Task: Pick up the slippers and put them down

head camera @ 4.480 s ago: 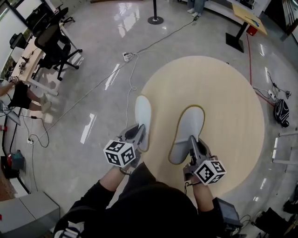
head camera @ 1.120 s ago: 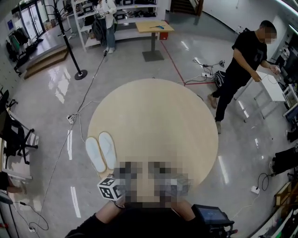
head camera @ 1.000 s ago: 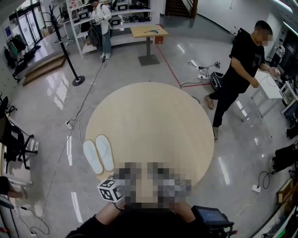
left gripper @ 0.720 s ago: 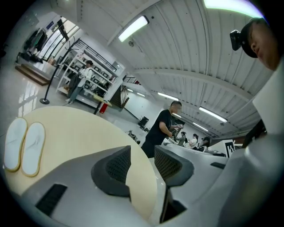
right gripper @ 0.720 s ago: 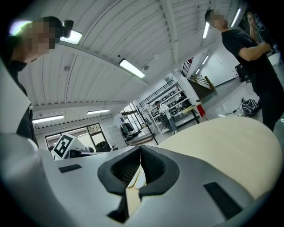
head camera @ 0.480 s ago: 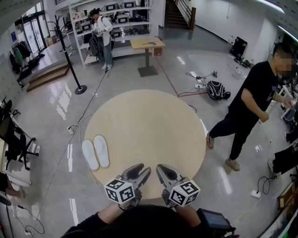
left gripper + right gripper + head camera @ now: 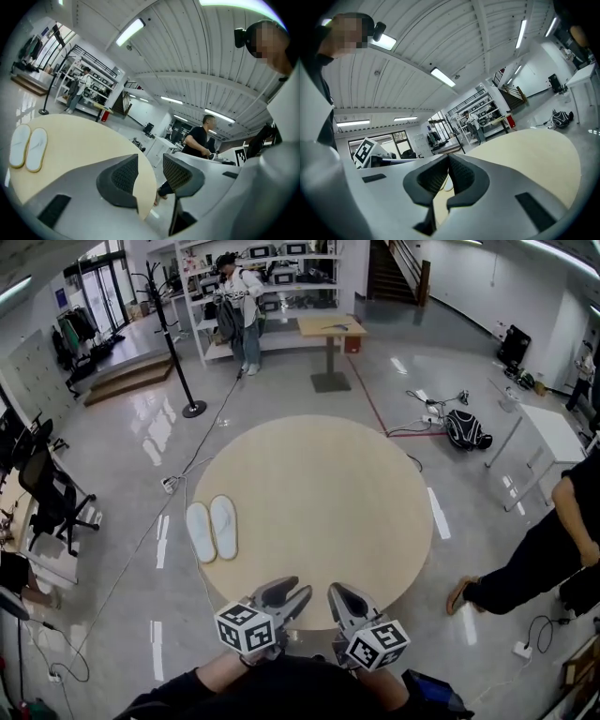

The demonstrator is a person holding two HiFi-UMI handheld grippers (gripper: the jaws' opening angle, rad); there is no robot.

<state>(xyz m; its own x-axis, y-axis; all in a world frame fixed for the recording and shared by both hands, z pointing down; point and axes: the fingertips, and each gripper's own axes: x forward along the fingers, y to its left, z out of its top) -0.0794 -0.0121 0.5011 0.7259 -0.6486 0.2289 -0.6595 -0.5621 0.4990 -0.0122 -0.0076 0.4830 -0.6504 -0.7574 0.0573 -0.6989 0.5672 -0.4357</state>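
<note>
White flat slippers lie side by side at the left edge of the round beige wooden table. Left gripper jaws are spread and empty. Right gripper jaws are pressed together, holding nothing.

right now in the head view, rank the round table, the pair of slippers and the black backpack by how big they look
1. round table
2. pair of slippers, the two alike in size
3. black backpack, though it lies farther from the camera, so its true size is unsure
</note>
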